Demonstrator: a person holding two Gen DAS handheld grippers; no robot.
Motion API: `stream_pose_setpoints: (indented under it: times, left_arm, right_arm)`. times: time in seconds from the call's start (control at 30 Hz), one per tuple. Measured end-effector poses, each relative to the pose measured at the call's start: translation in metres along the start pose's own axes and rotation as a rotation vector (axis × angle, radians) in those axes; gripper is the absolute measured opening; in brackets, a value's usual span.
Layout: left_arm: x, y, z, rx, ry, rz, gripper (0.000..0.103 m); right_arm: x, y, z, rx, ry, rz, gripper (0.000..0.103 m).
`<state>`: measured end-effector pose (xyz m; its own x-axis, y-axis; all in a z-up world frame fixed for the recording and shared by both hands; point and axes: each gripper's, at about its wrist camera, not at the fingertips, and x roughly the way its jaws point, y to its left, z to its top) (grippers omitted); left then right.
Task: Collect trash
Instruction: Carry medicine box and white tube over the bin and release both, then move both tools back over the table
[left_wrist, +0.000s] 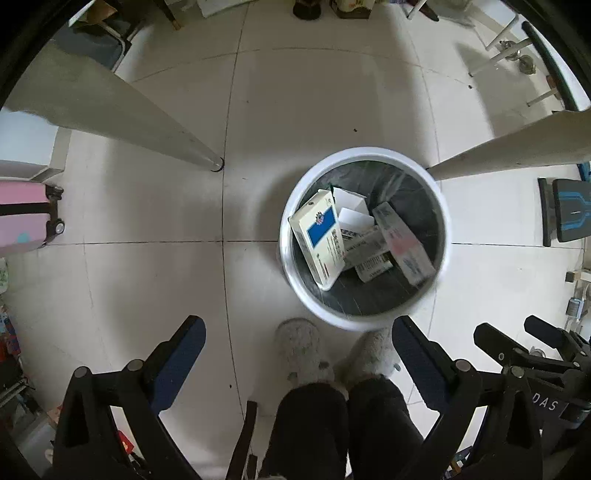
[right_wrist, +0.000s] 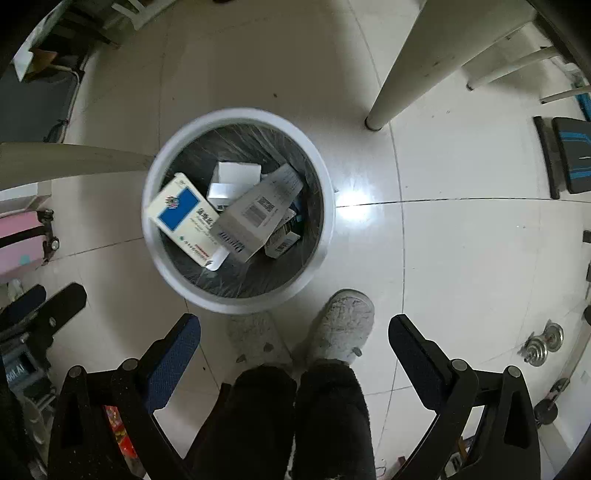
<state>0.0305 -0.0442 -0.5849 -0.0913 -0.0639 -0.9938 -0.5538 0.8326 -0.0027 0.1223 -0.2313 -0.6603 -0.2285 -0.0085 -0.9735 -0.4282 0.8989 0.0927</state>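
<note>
A round white trash bin (left_wrist: 286, 254) with a dark liner stands on the tiled floor, also in the right wrist view (right_wrist: 325, 236). Several small cardboard boxes lie inside, among them a cream box with a blue panel (left_wrist: 319, 236) (right_wrist: 181, 216) and a grey box with barcodes (right_wrist: 255, 218). My left gripper (left_wrist: 297, 332) is open and empty, held above the floor just left of the bin. My right gripper (right_wrist: 293, 328) is open and empty, held just right of the bin. The right gripper also shows at the lower right of the left wrist view (left_wrist: 513, 336).
The person's feet in grey slippers (left_wrist: 299, 350) (right_wrist: 343, 325) stand at the bin's near side. White table legs (left_wrist: 207, 158) (right_wrist: 380, 114) flank the bin. A pink suitcase (left_wrist: 22, 218) is at left. A black and blue object (right_wrist: 569, 158) and dumbbells (right_wrist: 543, 343) are at right.
</note>
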Motion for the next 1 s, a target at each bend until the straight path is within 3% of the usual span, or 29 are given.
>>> stream_pose_setpoints:
  times: [0.67, 0.87, 1.0]
  left_arm:
    - [-0.233, 0.017, -0.067, 0.013, -0.146, -0.027, 0.103]
    - [-0.292, 0.019, -0.057, 0.011, -0.244, -0.007, 0.103]
    - [-0.315, 0.016, -0.024, -0.037, -0.287, 0.054, 0.103]
  right_arm:
    - [-0.270, 0.035, -0.099, -0.032, -0.154, 0.037, 0.103]
    - [-0.348, 0.047, -0.109, -0.063, -0.221, 0.077, 0.103]
    - [-0.394, 0.046, -0.088, -0.048, -0.262, 0.127, 0.103]
